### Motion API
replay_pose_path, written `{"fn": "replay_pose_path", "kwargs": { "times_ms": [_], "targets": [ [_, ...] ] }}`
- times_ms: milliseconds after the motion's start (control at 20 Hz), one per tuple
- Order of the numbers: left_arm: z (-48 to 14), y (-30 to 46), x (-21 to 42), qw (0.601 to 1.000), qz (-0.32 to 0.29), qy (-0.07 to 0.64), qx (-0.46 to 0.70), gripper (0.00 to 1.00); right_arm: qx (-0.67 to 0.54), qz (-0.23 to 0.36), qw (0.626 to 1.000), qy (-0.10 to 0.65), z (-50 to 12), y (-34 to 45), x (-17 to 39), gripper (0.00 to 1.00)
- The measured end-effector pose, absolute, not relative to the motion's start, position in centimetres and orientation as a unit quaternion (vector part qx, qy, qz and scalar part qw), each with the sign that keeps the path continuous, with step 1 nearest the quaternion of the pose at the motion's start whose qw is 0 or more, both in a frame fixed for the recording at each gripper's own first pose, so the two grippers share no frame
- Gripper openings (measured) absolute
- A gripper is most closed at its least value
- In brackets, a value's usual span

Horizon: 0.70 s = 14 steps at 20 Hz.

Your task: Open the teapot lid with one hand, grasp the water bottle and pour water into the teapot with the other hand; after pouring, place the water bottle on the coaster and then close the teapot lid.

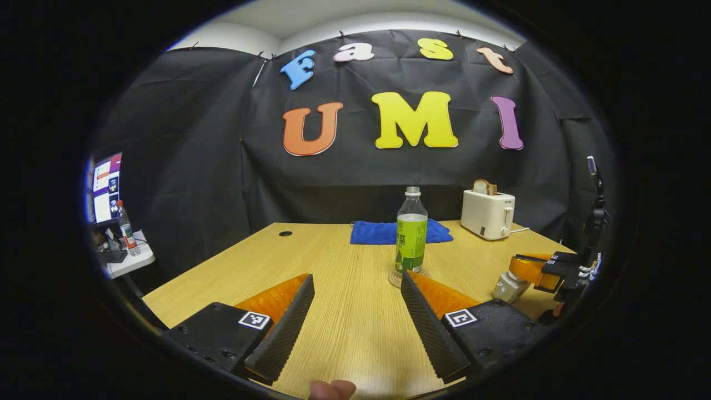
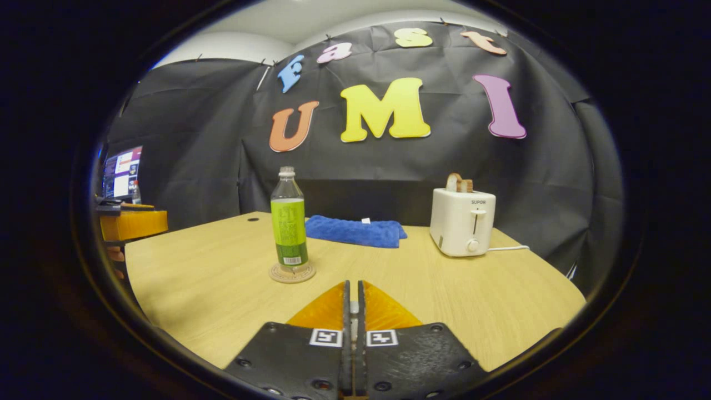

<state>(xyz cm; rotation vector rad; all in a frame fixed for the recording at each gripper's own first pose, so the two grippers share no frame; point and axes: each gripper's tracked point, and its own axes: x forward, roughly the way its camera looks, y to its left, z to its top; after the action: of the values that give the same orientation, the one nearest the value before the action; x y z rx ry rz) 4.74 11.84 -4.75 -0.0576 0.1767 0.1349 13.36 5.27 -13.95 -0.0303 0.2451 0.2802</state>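
on the coaster (image 2: 292,273) stands the bottle (image 2: 288,219); left tongs (image 1: 355,291) spread, right tongs (image 2: 353,303) pinching something small.

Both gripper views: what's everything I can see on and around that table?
Bottle: one, green label, upright on the coaster.
Coaster: one, tan, mid-table.
Towel: one, blue, back of table.
Toaster: one, white, bread in it, back right.
Teapot: one, pale, mostly hidden by the right tongs.
Table: one, light wood.
Monitor: one, lit, far left.
Left tongs: open.
Right tongs: shut on something small, likely the lid.
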Motion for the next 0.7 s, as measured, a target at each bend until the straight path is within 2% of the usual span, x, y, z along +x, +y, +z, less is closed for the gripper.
{"fn": "replay_pose_path", "kwargs": {
  "times_ms": [50,200,250,300,350,500,700],
  "targets": [
    [-4.6,11.8,4.7,0.994,0.067,0.087,-0.029,0.98,-0.017,0.140,0.983,0.119,-13.7,5.3,13.2,0.05],
    [-4.2,11.4,4.6,0.994,0.064,0.084,-0.030,0.98,-0.016,0.138,0.985,0.100,-12.2,5.3,13.0,0.07],
    [-3.7,11.2,4.6,0.994,0.063,0.080,-0.029,0.98,-0.014,0.139,0.986,0.088,-11.2,5.2,12.9,0.12],
    [-3.3,10.9,4.7,0.995,0.063,0.074,-0.026,0.98,-0.013,0.137,0.987,0.078,-10.5,5.0,12.6,0.29],
    [-2.9,10.4,4.8,0.996,0.061,0.067,-0.023,0.98,-0.011,0.131,0.989,0.067,-9.7,4.5,12.2,0.39],
    [-2.2,8.0,5.1,0.997,0.045,0.053,-0.022,0.98,0.002,0.090,0.995,0.040,-7.5,2.2,10.9,0.98],
    [-0.4,4.4,5.0,0.999,0.016,0.026,-0.040,0.98,0.009,0.056,0.998,0.010,-4.5,0.2,8.0,0.98]
  ]
}}
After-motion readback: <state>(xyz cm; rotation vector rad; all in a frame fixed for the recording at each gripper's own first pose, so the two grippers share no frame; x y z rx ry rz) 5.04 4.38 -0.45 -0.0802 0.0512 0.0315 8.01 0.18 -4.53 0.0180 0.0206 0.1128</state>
